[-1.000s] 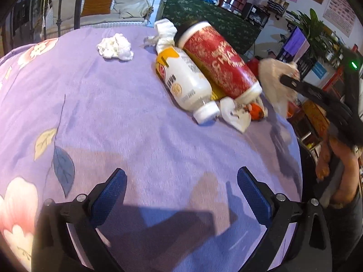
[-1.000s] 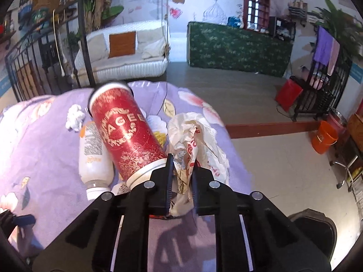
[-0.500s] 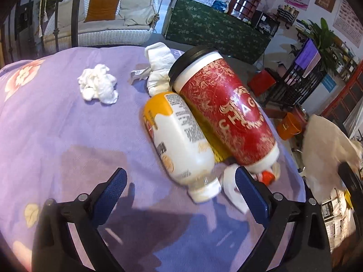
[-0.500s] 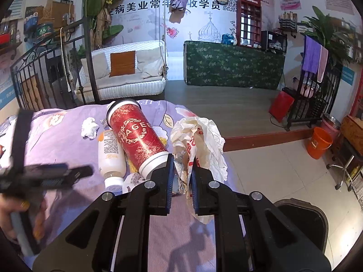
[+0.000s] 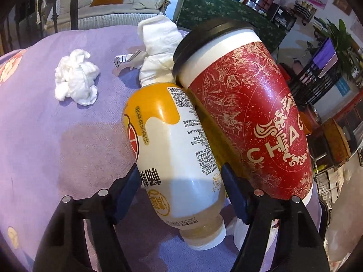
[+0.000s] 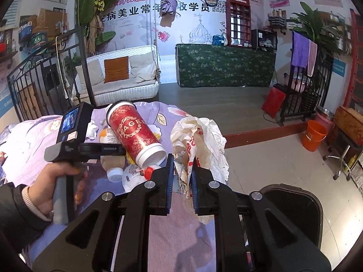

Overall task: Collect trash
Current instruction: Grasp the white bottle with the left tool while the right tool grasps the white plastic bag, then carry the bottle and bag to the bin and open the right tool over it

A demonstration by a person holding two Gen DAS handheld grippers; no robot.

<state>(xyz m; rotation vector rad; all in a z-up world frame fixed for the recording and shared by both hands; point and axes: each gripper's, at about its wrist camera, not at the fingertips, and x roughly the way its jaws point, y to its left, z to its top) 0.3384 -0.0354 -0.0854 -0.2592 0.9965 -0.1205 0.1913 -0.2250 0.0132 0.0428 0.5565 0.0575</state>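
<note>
A purple floral cloth (image 5: 56, 136) covers the table beneath both sets of fingers. Ahead and to the right of the left gripper (image 5: 180, 182) a red paper cup (image 5: 247, 104) with a black lid lies on its side, its lid end pointing away from the fingers and its flank touching the bottle. The white and yellow bottle (image 5: 168, 140) lies on its side between the left gripper's blue pads, cap toward the camera; the jaws are closing on it, and the pads sit at its flanks, though whether they press on it yet cannot be told. The right gripper (image 6: 182, 183) is clamped on a crumpled white plastic bag (image 6: 199, 140) with red print, which rises up and to the right from between the fingers. Below and to the right of those fingers stands a black bin (image 6: 292, 206) on the floor. Left of the right fingers a hand (image 6: 50, 181) in a dark sleeve grips the handle of the left device. Beyond the left fingers, behind the bottle's base, a twisted white cloth wad (image 5: 158, 52) touches the cup's lid. Further left and well apart from the bottle lies a crumpled tissue (image 5: 76, 78)
</note>
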